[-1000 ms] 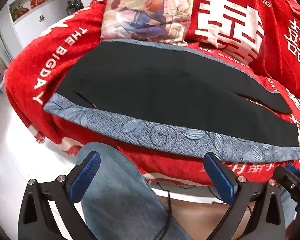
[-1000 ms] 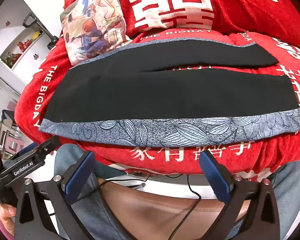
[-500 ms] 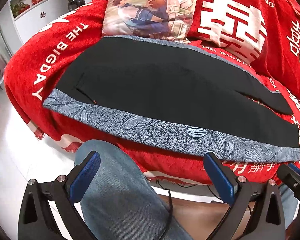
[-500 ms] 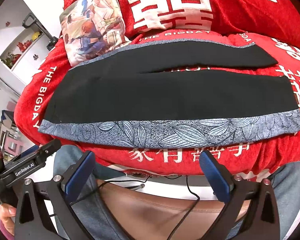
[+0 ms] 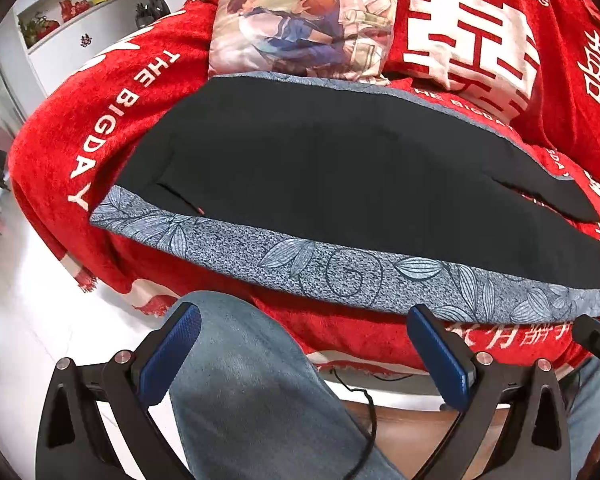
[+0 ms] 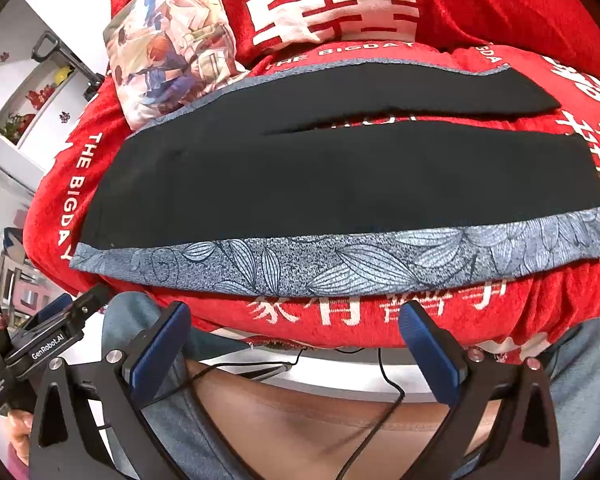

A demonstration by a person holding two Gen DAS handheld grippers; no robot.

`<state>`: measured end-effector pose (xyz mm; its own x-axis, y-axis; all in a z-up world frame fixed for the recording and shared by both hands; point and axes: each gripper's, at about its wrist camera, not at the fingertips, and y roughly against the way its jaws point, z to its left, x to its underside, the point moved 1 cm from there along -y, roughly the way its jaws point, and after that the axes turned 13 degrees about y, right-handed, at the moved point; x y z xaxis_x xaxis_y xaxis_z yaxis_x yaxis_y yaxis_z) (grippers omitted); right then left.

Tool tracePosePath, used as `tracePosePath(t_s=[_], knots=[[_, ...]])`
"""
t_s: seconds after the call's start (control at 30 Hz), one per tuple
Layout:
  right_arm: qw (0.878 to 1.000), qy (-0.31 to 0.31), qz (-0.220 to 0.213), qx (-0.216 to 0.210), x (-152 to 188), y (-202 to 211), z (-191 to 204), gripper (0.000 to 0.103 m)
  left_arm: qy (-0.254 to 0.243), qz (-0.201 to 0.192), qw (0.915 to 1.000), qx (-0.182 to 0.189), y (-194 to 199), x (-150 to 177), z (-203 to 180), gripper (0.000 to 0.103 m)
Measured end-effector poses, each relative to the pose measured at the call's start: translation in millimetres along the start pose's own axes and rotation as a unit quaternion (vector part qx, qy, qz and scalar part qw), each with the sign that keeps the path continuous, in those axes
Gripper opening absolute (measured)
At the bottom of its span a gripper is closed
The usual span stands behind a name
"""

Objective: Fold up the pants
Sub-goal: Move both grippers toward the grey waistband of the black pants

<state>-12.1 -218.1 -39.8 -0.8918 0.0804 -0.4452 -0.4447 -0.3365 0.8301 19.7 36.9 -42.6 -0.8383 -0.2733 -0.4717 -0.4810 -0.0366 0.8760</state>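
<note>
Black pants [image 5: 340, 176] with a grey leaf-print side stripe [image 5: 340, 276] lie flat across a red sofa cover, waist to the left, the two legs [image 6: 380, 168] running right with a slit between them. My left gripper [image 5: 304, 344] hangs open below the stripe's near edge, over a person's denim-clad knee [image 5: 252, 380], holding nothing. Below the sofa's front edge my right gripper [image 6: 296, 340] is open too, short of the stripe [image 6: 340, 264]. The left gripper's body [image 6: 44, 344] shows at the lower left of the right wrist view.
The red cover [image 5: 100, 140] carries white lettering. A printed cushion [image 5: 300, 20] leans against the backrest just behind the pants, beside a red cushion [image 6: 332, 0]. A white shelf unit [image 5: 80, 12] stands at the far left. Black cables [image 6: 380, 368] hang below the sofa edge over a brown seat.
Both grippers have edged closer to the pants, so the garment looks slightly larger and lower in view. Both stay open.
</note>
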Motion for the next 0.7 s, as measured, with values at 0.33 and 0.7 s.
tracePosePath(t_s=[0.33, 0.7], knots=[[0.999, 0.023, 0.027, -0.008, -14, -26, 3, 0.103, 0.002, 0.025, 0.9997, -0.006, -18, 0, 7, 0.103], [0.998, 0.029, 0.049, -0.022, -19, -47, 5, 0.103, 0.007, 0.048, 0.9984, -0.03, -40, -2, 11, 0.103]])
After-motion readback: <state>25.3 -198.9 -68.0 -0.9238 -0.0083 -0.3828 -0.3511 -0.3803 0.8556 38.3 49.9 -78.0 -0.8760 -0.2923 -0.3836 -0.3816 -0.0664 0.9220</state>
